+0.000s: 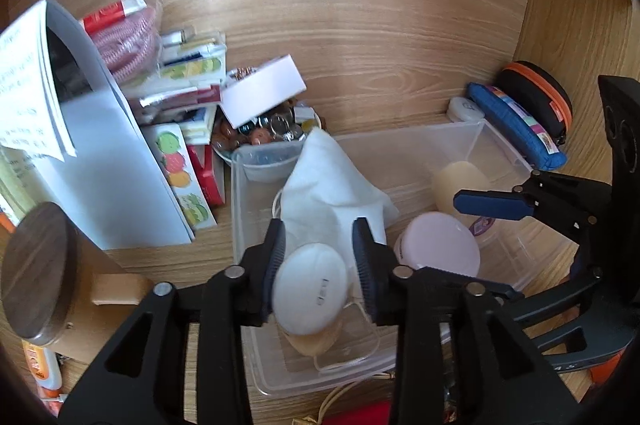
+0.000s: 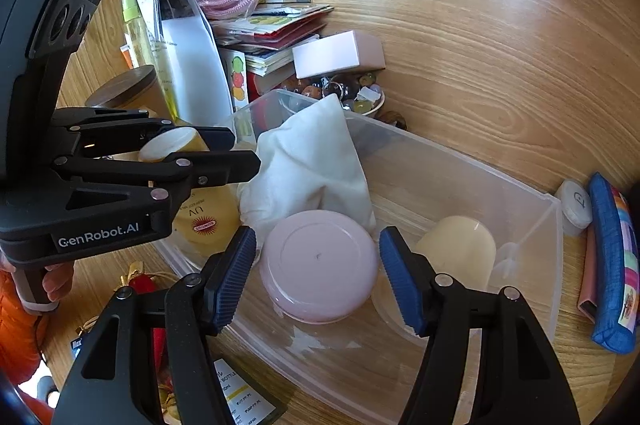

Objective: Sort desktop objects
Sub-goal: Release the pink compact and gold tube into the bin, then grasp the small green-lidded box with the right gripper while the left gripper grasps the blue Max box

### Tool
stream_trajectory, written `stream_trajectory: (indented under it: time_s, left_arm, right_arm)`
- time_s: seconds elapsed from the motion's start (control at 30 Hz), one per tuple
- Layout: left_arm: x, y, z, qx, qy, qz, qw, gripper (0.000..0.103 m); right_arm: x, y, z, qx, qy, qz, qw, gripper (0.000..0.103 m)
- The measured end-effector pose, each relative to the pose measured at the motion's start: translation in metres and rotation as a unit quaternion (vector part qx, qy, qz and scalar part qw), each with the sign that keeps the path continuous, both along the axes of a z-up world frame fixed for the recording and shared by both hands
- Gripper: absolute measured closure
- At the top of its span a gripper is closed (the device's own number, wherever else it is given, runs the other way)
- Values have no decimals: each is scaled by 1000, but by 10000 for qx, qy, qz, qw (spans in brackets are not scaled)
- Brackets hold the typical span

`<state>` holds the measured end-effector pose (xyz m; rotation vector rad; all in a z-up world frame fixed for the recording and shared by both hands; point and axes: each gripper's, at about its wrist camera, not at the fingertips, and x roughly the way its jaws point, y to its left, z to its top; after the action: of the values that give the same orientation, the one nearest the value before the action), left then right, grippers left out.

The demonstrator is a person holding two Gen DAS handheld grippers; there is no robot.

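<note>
Bottle, 1 item: squat yellow body under a broad, round white cap with a small grey mark on its top. The right wrist view shows "UV" and a red sunburst emblem printed on the yellow side. Its outline is slightly blurred in the left wrist view.

Location: inside the clear plastic bin, at its near left corner, just beside the white cloth pouch and tilted with the cap facing up toward the left camera.

Left gripper: jaws parted around the cap, not clamped. One pad sits at the cap's left edge, while the other ribbed pad stands a little clear of it.

Right gripper: its 2 blue pads flank a round pink jar in the middle of the bin. The pads are level with the jar's sides, but it cannot be told whether they press on it.

Other bin contents: 1 cream cylinder toward the far right end, near the jar.

Support: bin rests on a wood-grain desk.
</note>
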<state>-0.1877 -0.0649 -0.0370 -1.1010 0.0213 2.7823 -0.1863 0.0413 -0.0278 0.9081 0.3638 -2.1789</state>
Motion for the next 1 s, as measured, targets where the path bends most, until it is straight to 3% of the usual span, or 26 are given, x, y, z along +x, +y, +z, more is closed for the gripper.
stream_trajectory:
  time_s: [0.1, 0.23, 0.47, 0.63, 0.83, 1.0]
  left_arm:
    - [6, 5, 7, -67, 119, -21, 9999, 57]
    - [14, 10, 18, -170, 274, -29, 9995, 46]
    - [34, 17, 38, -281, 495, 44, 9984, 31]
    - [57, 22, 53, -419, 698, 170, 9965, 14]
    - [87, 26, 70, -593, 946, 333, 9932, 5]
    - [111, 26, 76, -626, 1057, 449, 9914, 4]
  right_arm:
    - [4, 3, 6, -6, 113, -40, 9999, 41]
    - [10, 8, 15, -57, 294, -141, 9995, 29]
    - [25, 24, 31, -33, 515, -337, 9981, 21]
    - [36, 40, 41, -114, 572, -478, 9972, 20]
    - [54, 57, 51, -329, 527, -574, 9964, 19]
    - [74, 70, 58, -479, 545, -619, 9954, 17]
